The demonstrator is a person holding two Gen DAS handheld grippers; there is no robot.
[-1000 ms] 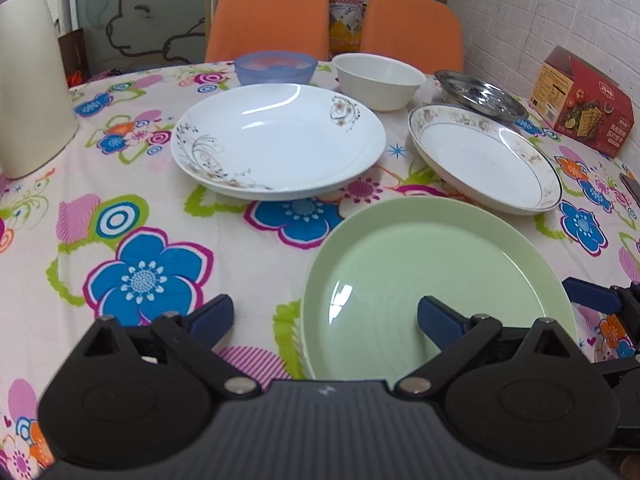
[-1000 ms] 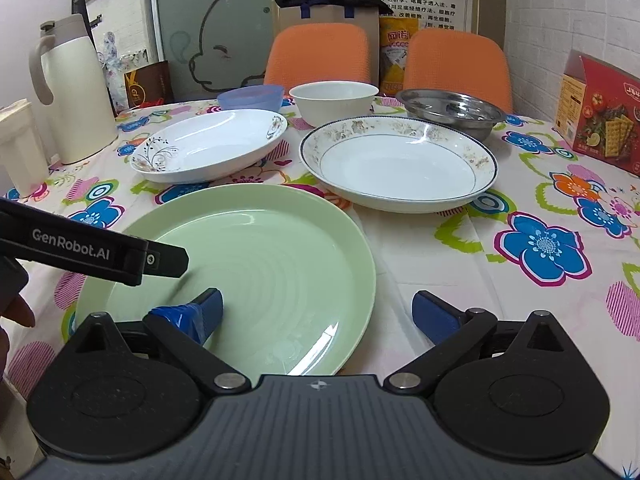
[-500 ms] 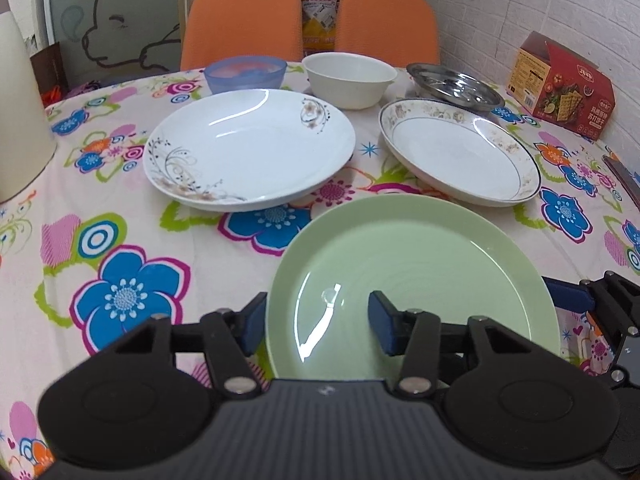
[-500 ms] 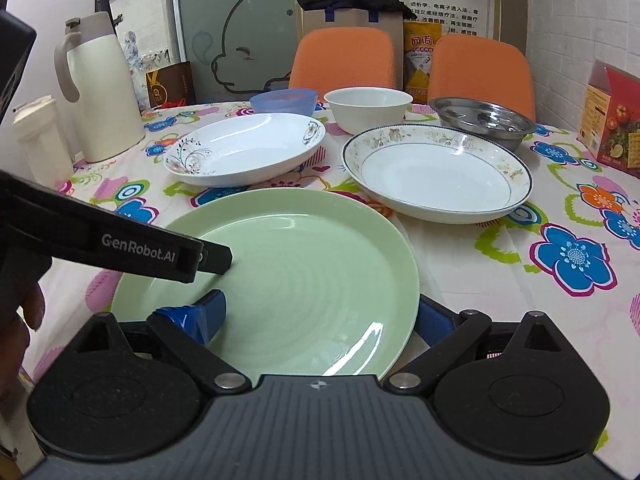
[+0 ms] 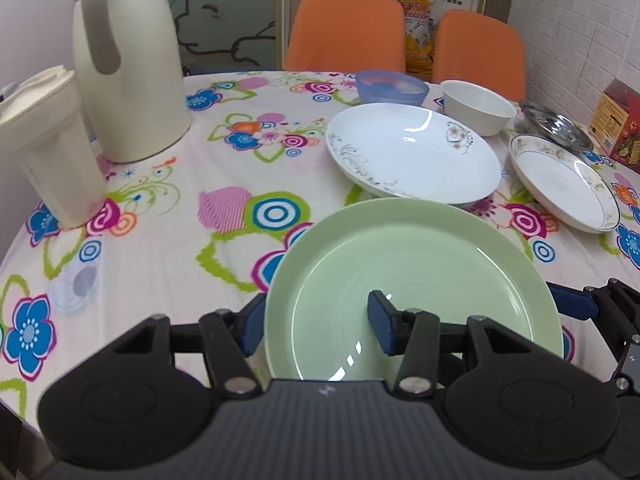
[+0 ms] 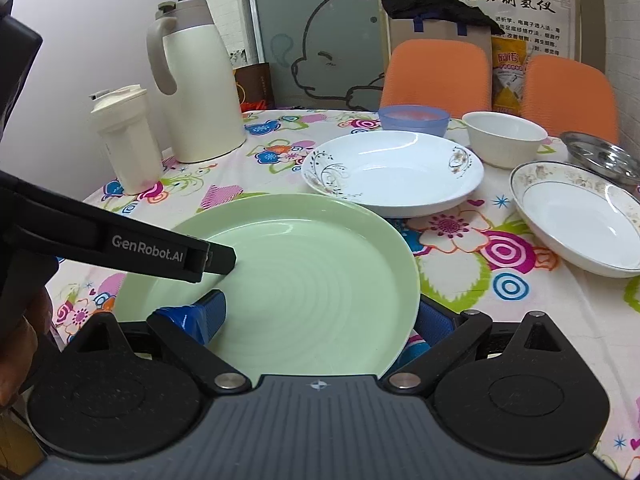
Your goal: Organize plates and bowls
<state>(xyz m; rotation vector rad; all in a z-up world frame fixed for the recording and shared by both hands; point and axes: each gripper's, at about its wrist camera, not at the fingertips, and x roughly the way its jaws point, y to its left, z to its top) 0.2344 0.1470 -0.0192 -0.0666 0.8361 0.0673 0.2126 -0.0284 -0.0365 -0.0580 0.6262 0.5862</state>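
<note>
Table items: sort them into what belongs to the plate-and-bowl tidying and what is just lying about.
For the job: green plate, white floral plate, gold-rimmed plate, blue bowl, white bowl, steel dish.

Lying about: thermos jug, cream tumbler, red box.

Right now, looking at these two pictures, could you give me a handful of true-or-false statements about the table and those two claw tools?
1. Both tools are gripping the green plate. True: the left gripper and the right gripper each straddle its rim on opposite sides.
2. The blue bowl sits inside the white bowl. False: they stand side by side, apart.
3. A cream jug stands on the table. True.
4. The green plate is stacked on the white plate with the vine pattern. False: its far rim only comes up to that plate; they are not stacked.
5. The metal dish holds food. False: nothing shows in it.
</note>
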